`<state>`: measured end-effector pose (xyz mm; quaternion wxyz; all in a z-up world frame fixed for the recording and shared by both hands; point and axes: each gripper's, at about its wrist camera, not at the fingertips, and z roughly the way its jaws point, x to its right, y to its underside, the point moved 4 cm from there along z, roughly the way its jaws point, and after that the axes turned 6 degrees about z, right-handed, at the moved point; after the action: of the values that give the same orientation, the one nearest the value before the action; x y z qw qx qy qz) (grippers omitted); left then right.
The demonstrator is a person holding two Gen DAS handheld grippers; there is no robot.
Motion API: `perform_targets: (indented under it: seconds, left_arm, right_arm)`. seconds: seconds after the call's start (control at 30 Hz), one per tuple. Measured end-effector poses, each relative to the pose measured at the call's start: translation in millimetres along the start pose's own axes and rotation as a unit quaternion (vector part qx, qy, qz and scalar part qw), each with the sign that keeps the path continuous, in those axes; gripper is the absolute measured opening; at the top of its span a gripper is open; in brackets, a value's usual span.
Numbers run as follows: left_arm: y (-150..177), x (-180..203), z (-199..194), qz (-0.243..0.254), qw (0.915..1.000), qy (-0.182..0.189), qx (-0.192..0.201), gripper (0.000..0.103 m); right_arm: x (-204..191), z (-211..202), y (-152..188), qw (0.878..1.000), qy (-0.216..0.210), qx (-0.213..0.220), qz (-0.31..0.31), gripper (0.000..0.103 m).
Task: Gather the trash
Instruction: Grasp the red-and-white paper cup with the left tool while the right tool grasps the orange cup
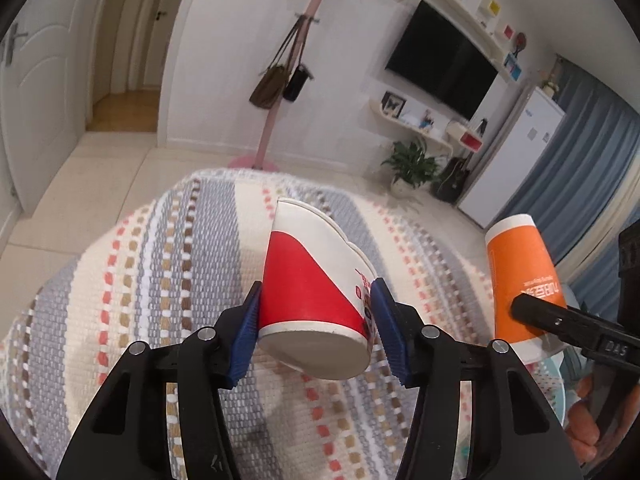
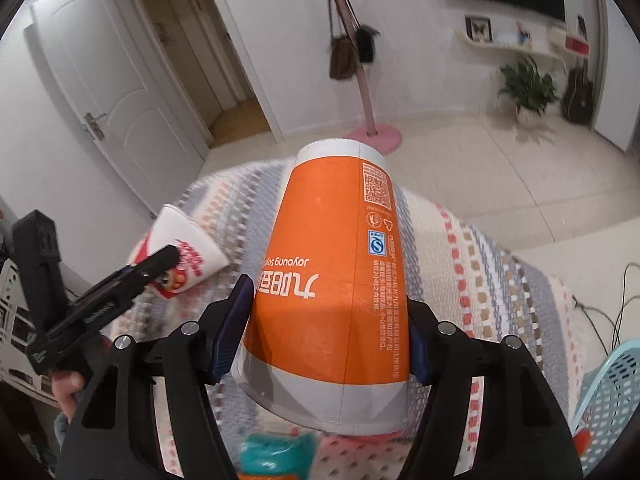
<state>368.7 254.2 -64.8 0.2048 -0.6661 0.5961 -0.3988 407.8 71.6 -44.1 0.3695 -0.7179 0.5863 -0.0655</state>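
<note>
The red-and-white paper cup (image 1: 316, 300) sits clamped between the 2 blue pads of the left gripper (image 1: 316, 316), held off the striped woven cloth (image 1: 160, 280) with its base toward the camera and its mouth pointing away; part of its printed side at 3 o'clock is covered by the right-hand pad. In the right wrist view the same cup (image 2: 188, 256) shows at 9 o'clock, partly masked by a black finger of the left gripper (image 2: 158, 270).

The orange paper cup (image 2: 328, 288) is pinched by the right gripper (image 2: 332, 332), wide end toward the lens, its print reading upside down. Its far pad is mostly hidden behind the cup wall. From the left wrist view this cup (image 1: 520, 276) appears at 3 o'clock, its lower rim cut across by a black finger of the right gripper (image 1: 532, 312).

At 6 o'clock under the orange cup lies a blurred teal object (image 2: 276, 452), too soft to identify. A light blue perforated basket (image 2: 612, 392) is cut off at 4 o'clock. Beyond the cloth stand a pink coat stand (image 2: 370, 92) with 2 bags, a potted plant (image 2: 528, 88) and a wall television (image 1: 444, 60).
</note>
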Motion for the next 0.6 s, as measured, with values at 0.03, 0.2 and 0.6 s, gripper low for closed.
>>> perform_targets:
  seconds: [0.03,0.2,0.6]
  left_arm:
    - [-0.7,3.1,-4.0,0.003,1.0000,0.004,0.007,0.051]
    - [-8.2,33.1,-35.4,0.027,0.9978,0.034,0.050,0.051]
    - [-1.4,137.4,-89.1,0.119,0.9853,0.087,0.086,0.052]
  right_arm:
    - [-2.5,-5.5,0.3,1.000,-0.003,0.006,-0.003,0.063]
    - [-4.0,-51.3,2.1,0.999,-0.004,0.041,-0.017,0.063]
    - [24.8,-155.9,22.2,0.991,0.042,0.127,-0.023,0.063]
